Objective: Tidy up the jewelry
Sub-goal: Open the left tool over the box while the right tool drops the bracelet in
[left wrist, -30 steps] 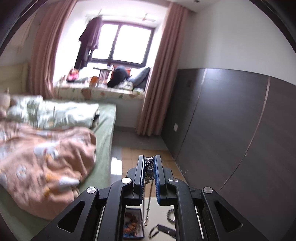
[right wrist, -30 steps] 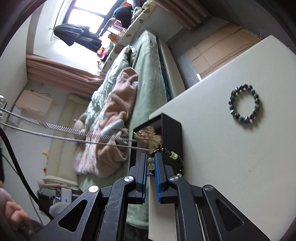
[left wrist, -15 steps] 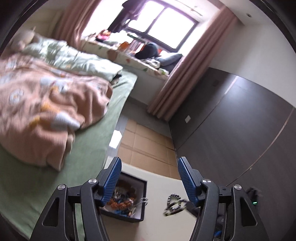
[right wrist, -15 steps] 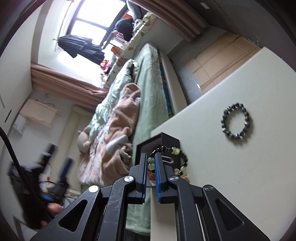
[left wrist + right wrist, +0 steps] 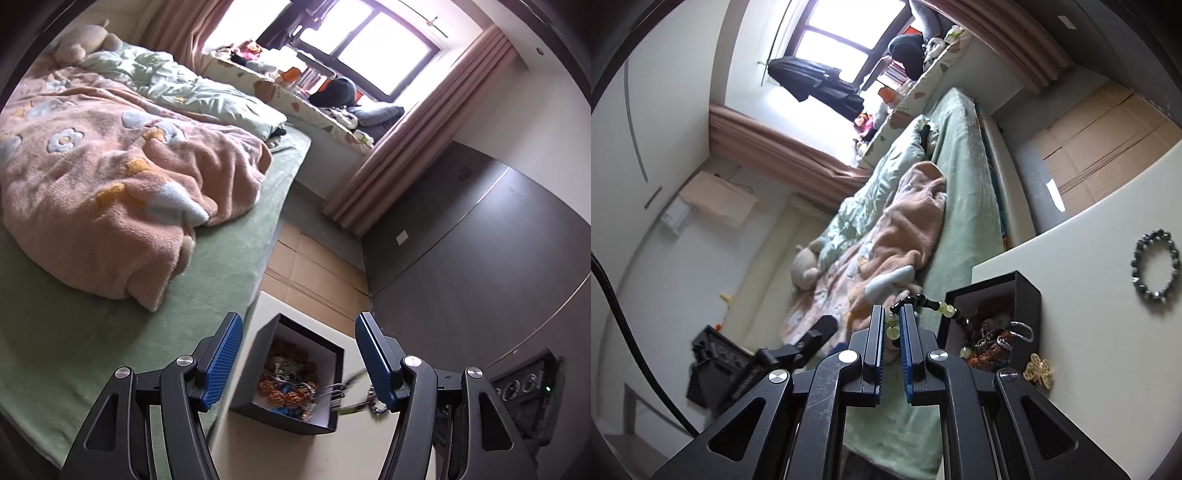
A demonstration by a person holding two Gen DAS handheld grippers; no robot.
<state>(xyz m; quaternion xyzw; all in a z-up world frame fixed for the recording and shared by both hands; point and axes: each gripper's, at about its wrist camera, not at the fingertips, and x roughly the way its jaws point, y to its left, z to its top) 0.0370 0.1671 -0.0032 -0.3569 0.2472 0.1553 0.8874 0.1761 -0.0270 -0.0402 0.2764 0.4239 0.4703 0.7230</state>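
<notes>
Left tool (image 5: 299, 354): we are holding it wide open above the box (image 5: 295, 380), gripping nothing.
Right tool (image 5: 894, 332): we are pinching a bead strand (image 5: 934, 306) between closed pads; the strand is trailing into the box (image 5: 1027, 295).
Box: it is sitting at the surface (image 5: 1108, 332) corner nearest the bed (image 5: 110, 184), full of jewelry.
Bracelet (image 5: 1155, 266): it is lying flat, well apart from the box.
Gold charm (image 5: 1038, 372): it is lying just beside the box.
Room: we are seeing bare surface around the bracelet.
</notes>
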